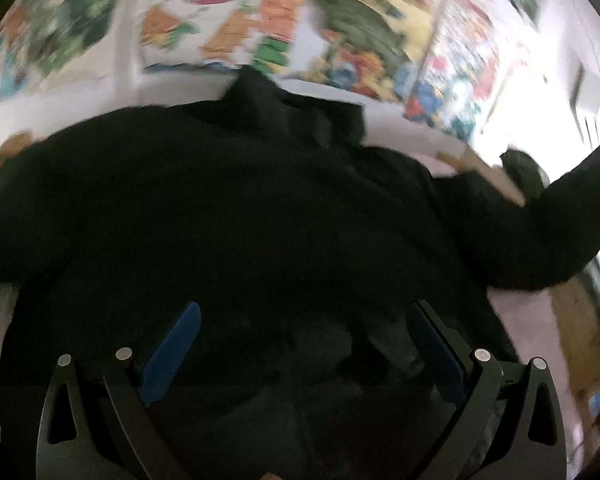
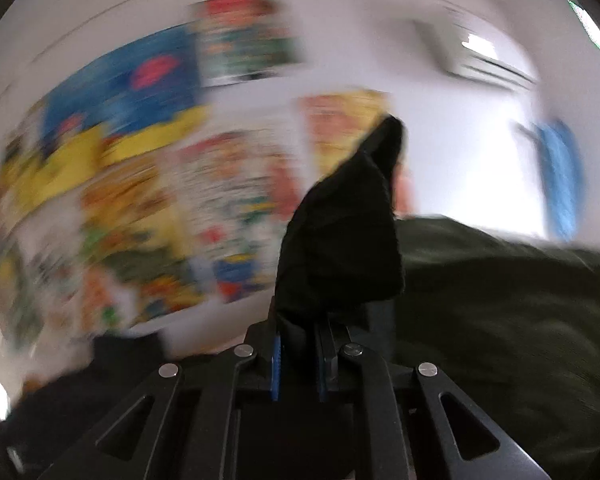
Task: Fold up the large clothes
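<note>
A large black garment [image 1: 220,200] lies spread over a white surface [image 1: 520,320] and fills most of the left wrist view. My left gripper [image 1: 304,312] hovers just above its near part, its blue pads [image 1: 180,344] wide apart, open, with only flat cloth below them. To the right, a black sleeve-like part [image 1: 572,208] rises off the surface. In the blurred right wrist view, my right gripper [image 2: 300,336] is shut on a fold of the black garment [image 2: 340,248], which stands up from between the pads against the wall.
Colourful posters [image 1: 284,20] cover the white wall behind. A wooden edge [image 1: 572,328] borders the white surface on the right. A dark olive cloth mass [image 2: 500,320] fills the right of the right wrist view. An air conditioner [image 2: 480,60] hangs high on the wall.
</note>
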